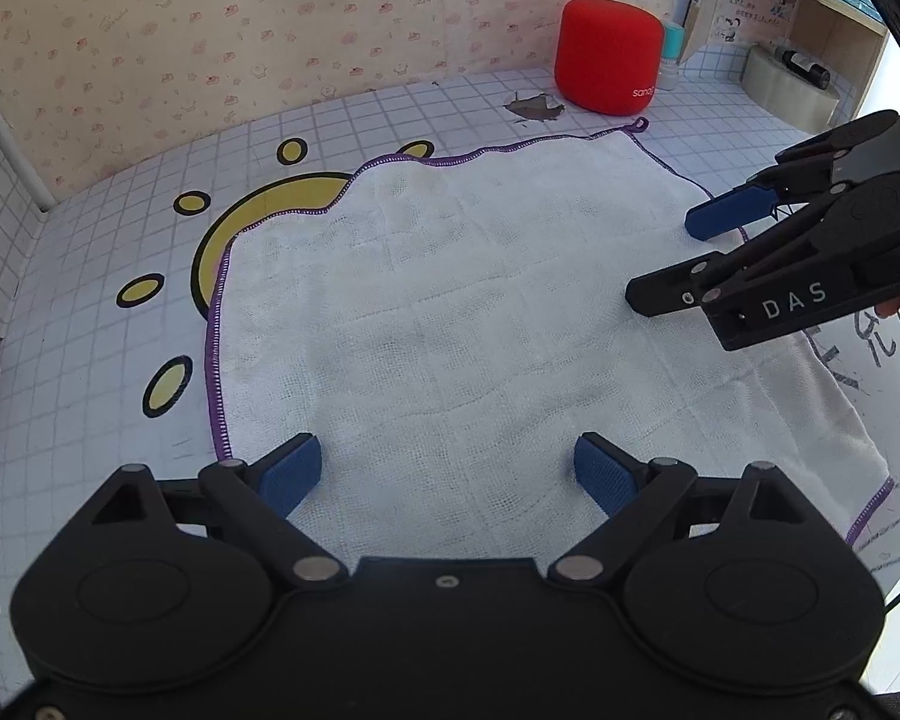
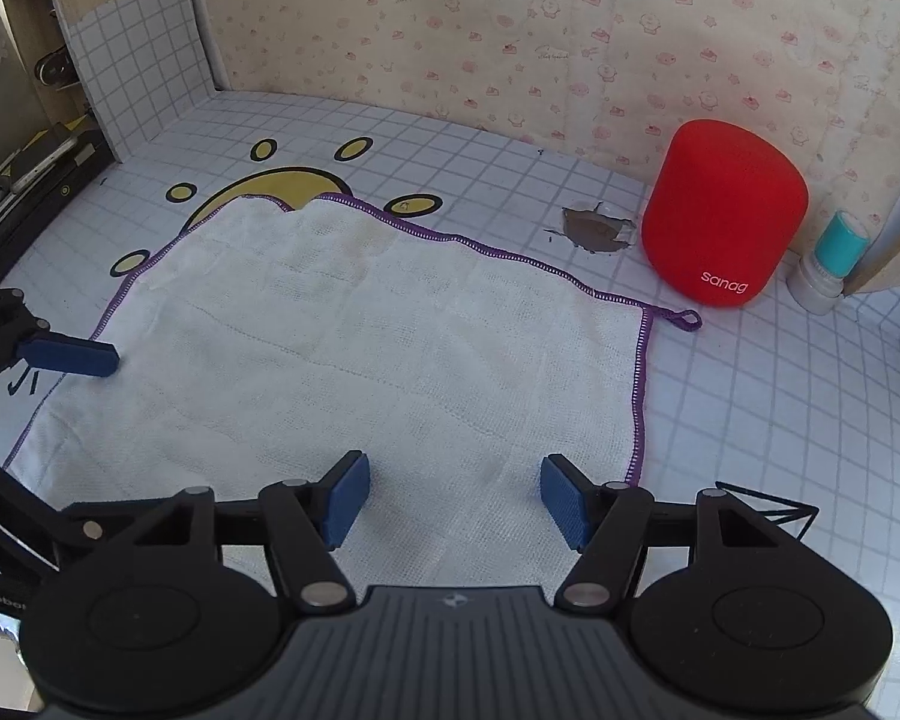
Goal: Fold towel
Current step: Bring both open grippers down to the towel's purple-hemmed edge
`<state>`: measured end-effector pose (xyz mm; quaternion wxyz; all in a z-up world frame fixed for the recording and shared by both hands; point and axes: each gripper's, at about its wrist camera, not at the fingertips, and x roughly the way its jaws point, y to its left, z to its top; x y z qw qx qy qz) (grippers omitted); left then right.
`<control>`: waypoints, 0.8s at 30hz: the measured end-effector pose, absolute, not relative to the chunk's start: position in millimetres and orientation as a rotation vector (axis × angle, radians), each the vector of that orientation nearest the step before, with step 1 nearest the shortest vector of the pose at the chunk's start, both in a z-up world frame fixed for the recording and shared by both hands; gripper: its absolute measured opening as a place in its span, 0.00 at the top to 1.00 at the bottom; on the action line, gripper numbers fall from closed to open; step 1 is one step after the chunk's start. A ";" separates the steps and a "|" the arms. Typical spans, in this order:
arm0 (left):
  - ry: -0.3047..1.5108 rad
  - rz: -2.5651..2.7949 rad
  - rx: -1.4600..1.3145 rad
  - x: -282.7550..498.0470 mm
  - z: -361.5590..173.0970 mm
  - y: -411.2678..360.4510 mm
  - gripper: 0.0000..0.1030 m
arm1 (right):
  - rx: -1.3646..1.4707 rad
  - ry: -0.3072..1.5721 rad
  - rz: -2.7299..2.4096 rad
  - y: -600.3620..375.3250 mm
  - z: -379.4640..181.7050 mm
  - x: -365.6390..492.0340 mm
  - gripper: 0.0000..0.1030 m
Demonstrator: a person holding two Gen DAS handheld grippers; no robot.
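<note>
A white towel (image 1: pixel 450 312) with purple stitched edging lies spread flat, far-left corner rumpled.

A white towel (image 1: pixel 450 312) is seen spread flat on the gridded tabletop (image 1: pixel 120 360), with both the left gripper (image 1: pixel 447 471) and right gripper (image 1: pixel 669 258) held open above it.

**A child's study corner at home**

I'm looking at a home desk nook: cartoon-print wallpaper (image 2: pixel 510 30) behind the bench (image 2: pixel 750 420), which wears a grid-patterned cartoon cover. A red speaker (image 2: pixel 723 213) sits near its back edge, and wooden shelves (image 1: pixel 810 12) stand at the back corner.
</note>
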<state>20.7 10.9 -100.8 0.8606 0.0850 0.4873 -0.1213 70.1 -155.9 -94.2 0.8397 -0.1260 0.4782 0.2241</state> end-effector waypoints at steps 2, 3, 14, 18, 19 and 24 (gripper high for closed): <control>1.023 -0.249 0.177 25.8 -100.7 9.7 0.10 | -0.264 1.014 0.475 -155.5 -92.8 71.5 0.37; 1.020 -0.245 0.181 28.4 -100.7 9.2 0.10 | -0.263 1.015 0.475 -155.2 -91.6 71.8 0.37; 0.966 -0.232 0.148 53.2 -80.8 19.3 0.10 | -0.206 0.967 0.464 -155.6 -74.0 96.3 0.37; 0.966 -0.221 0.146 73.4 -85.3 21.4 0.10 | -0.208 0.972 0.455 -155.8 -78.1 105.5 0.37; 0.966 -0.224 0.150 77.8 -86.8 20.4 0.10 | -0.208 0.975 0.455 -156.0 -79.4 107.5 0.37; 0.975 -0.242 0.169 92.0 -96.0 16.0 0.10 | -0.199 0.988 0.459 -157.4 -85.4 114.9 0.37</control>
